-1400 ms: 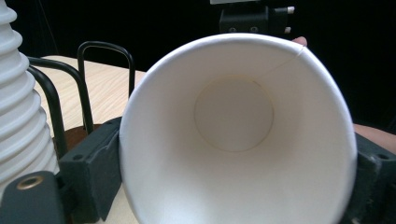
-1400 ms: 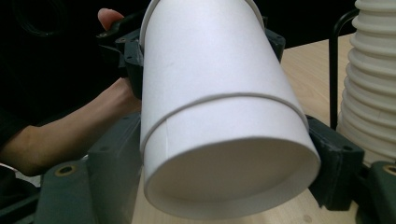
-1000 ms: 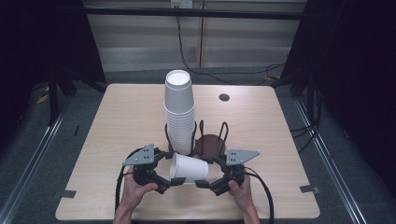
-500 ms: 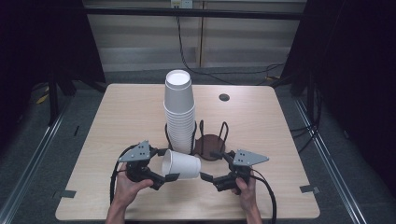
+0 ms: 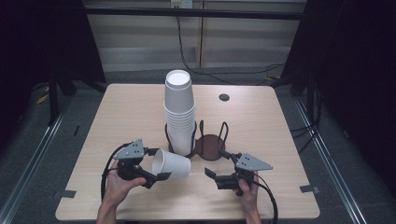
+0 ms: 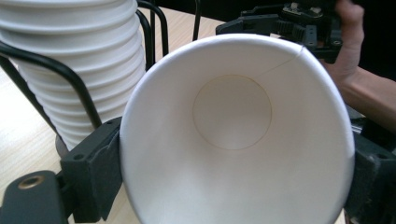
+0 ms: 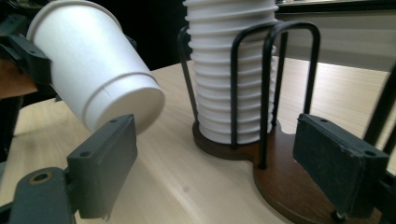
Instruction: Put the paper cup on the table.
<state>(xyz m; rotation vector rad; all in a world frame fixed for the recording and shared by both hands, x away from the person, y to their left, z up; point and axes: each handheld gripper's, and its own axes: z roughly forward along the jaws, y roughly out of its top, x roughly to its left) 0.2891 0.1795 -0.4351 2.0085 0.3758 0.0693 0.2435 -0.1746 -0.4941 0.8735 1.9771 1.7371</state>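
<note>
A white paper cup lies on its side off the table, and my left gripper is shut on it near the rim. In the left gripper view the cup's mouth faces the camera between the jaws. My right gripper stands open to the cup's right, apart from it, with nothing between its fingers. The cup's base points toward it. A tall stack of white cups stands upside down in a dark wooden holder with black wire loops, just behind both grippers.
The holder's right half holds no cups. A small dark round hole sits at the table's back right. Cables trail from both grippers toward the front edge. The light wooden table has bare room at left and right.
The left gripper has carried the cup leftward, away from the right gripper. A gap has opened between the cup's base and the right gripper, which stands open.
</note>
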